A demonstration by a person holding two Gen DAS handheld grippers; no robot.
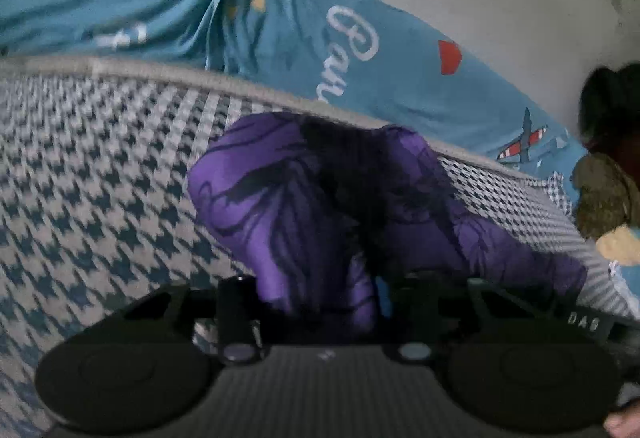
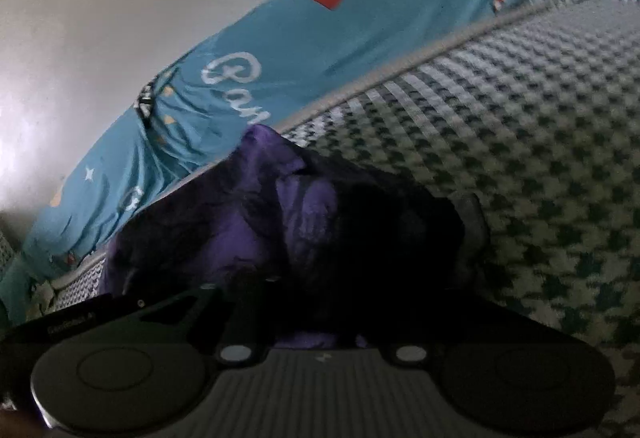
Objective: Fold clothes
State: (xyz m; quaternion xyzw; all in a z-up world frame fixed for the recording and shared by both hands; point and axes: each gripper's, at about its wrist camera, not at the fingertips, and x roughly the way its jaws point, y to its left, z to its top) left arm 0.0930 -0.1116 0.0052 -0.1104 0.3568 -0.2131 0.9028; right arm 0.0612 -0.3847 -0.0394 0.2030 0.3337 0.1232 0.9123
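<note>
While bunched on the houndstooth-patterned bed cover, purple-and-black crumpled garment sits at twelve o'clock of both grippers, left gripper and right gripper; whether fingers grip cloth, cannot tell.

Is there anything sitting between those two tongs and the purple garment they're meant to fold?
Nothing visible. The purple garment lies bunched on the houndstooth cover, right at the left tongs and the right tongs, with no other object between.

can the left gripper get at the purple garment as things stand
Probably yes: the purple garment lies bunched on the houndstooth cover right at the left gripper, with cloth already between its fingers and nothing in the way.
</note>
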